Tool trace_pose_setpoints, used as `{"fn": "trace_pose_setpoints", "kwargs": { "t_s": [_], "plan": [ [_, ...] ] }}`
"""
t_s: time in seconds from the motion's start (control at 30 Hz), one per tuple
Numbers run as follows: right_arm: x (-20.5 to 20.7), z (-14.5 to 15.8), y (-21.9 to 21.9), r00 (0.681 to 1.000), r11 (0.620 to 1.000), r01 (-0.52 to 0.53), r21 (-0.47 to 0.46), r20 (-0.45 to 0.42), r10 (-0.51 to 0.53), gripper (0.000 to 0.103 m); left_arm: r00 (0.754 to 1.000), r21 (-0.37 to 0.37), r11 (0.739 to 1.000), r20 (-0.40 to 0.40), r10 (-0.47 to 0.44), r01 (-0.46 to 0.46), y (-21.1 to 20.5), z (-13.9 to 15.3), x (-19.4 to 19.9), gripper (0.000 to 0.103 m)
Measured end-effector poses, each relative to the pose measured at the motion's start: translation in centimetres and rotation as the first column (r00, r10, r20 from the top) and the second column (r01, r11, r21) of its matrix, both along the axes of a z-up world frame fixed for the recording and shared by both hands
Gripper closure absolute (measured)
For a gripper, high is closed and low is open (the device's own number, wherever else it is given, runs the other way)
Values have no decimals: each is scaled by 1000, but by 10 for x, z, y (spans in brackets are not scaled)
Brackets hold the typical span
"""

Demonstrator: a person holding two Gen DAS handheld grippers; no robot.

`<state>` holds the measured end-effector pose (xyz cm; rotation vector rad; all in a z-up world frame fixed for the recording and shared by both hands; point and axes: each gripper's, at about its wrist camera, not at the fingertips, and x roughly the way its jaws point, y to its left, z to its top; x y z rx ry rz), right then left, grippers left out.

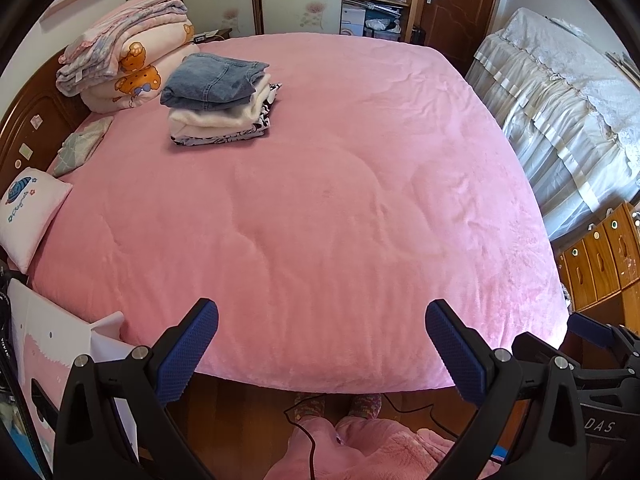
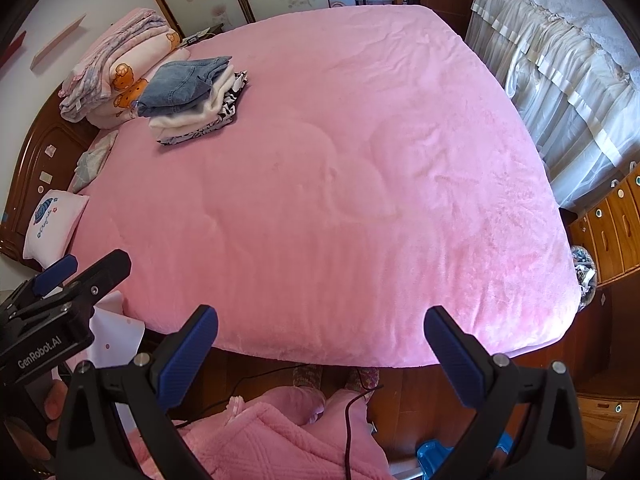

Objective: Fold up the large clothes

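A stack of folded clothes [image 1: 218,98], blue denim on top of white and black-and-white pieces, sits on the far left of the pink bed [image 1: 320,208]; it also shows in the right wrist view [image 2: 192,98]. My left gripper [image 1: 322,344] is open and empty above the bed's near edge. My right gripper [image 2: 320,346] is open and empty at the same edge, to the right of the left one [image 2: 64,280]. No unfolded garment lies on the bed [image 2: 340,200].
Folded quilts [image 1: 124,64] and small pillows [image 1: 28,216] lie by the wooden headboard at left. A covered piece of furniture [image 1: 560,100] and wooden drawers [image 1: 600,256] stand at right. The person's pink robe [image 2: 256,440] and a cable [image 2: 352,432] are below.
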<state>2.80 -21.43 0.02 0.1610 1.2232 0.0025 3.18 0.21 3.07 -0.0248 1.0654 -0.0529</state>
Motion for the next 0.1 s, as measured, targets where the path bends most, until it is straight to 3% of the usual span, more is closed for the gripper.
{"fn": "trace_pose_setpoints", "kwargs": {
  "t_s": [0.1],
  "plan": [
    [2, 0, -2, 1000, 1000, 0, 2, -3, 0, 0, 1000, 8, 1000, 1, -8, 8, -2, 0, 2, 0]
  ]
}}
